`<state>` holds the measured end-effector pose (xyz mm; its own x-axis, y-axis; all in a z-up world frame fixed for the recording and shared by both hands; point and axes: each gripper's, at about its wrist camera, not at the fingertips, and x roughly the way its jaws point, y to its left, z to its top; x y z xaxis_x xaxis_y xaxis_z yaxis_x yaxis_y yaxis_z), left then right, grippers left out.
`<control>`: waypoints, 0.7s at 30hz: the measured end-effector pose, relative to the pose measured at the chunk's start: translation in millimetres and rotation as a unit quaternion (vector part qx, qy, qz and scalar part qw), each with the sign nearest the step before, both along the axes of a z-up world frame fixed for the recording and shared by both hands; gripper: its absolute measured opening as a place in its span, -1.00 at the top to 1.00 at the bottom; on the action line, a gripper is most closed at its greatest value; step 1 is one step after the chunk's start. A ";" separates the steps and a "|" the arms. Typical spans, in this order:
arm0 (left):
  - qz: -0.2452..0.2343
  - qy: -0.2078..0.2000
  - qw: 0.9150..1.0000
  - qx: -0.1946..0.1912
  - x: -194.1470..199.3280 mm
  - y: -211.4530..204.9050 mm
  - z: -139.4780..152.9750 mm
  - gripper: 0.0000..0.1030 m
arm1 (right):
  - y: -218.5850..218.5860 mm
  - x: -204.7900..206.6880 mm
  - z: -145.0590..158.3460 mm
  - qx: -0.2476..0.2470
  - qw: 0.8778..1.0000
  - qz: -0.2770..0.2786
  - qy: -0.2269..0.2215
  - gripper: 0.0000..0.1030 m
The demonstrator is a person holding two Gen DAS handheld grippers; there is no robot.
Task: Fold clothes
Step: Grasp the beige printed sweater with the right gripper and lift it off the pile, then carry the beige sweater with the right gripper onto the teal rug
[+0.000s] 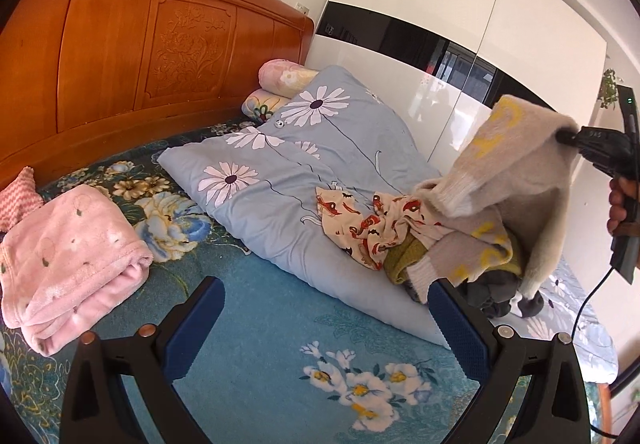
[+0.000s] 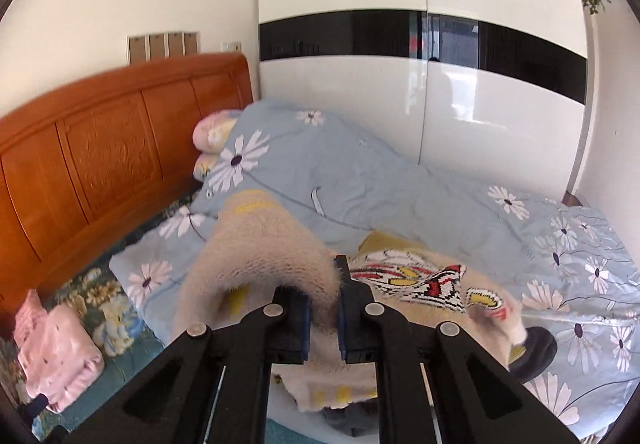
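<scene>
Floral bedsheet [image 1: 256,308] bears quilt [image 1: 296,172], seemingly blurred sweater [image 2: 260,256].

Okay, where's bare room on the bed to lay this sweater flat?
The bare bedsheet between the folded pink blanket and the blue quilt, under the open left gripper. Crowded: the clothes pile below the sweater held by the right gripper.

Big carved wooden headboard [image 1: 132,56] is the anchor here: right of it there's a glossy white wardrobe [image 1: 420,56] with a black stripe, two floral pillows [image 1: 276,84] tucked at its right end, a blue daisy quilt [image 1: 288,148] spreading out in front of it, teal flowery bedsheet [image 1: 280,324] below
</scene>
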<state>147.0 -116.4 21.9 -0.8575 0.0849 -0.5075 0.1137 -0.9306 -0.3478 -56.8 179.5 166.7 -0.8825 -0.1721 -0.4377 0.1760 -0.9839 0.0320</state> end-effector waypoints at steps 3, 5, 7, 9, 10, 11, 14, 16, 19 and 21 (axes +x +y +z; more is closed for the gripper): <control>0.000 0.010 1.000 0.006 13.5 4.1 9.0 -1.00 | 25.3 46.5 48.6 -0.023 0.998 0.014 0.050 0.80; -0.001 0.015 1.000 0.008 22.2 6.1 13.2 -1.00 | 36.1 87.7 65.3 -0.019 0.996 0.035 0.080 0.80; -0.002 0.017 1.000 0.010 30.0 7.4 15.0 -1.00 | 45.2 126.5 63.3 -0.003 0.995 0.051 0.090 0.80; -0.002 0.016 1.000 0.014 36.6 8.6 14.4 -1.00 | 50.2 157.4 36.9 0.002 0.997 0.055 0.057 0.80; -0.003 0.013 1.000 0.016 39.3 9.3 13.5 -1.00 | 50.3 167.4 13.0 0.005 0.998 0.060 0.029 0.81; -0.004 0.011 1.000 0.017 41.9 10.1 12.6 -1.00 | 49.7 176.0 -13.8 0.009 0.998 0.066 -0.002 0.81; -0.012 0.003 1.000 0.009 49.2 14.4 11.2 -1.00 | 50.5 194.8 -102.2 0.000 0.991 0.074 -0.111 0.81; -0.017 0.002 1.000 -0.001 54.1 18.4 11.9 -1.00 | 55.4 207.2 -156.9 -0.024 0.982 0.062 -0.176 0.81; -0.022 -0.002 1.000 -0.012 59.0 24.8 10.9 -1.00 | 70.6 232.7 -208.9 -0.050 0.971 0.035 -0.231 0.81; -0.025 -0.008 1.000 -0.011 58.7 31.2 8.7 -1.00 | 87.9 249.7 -217.2 -0.050 0.970 0.024 -0.236 0.81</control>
<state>205.7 -85.2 30.6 -0.8444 0.1154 -0.5231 0.0728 -0.9427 -0.3255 193.0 267.5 -50.5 -0.5784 -0.2699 -0.7698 0.1634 -0.9629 0.2149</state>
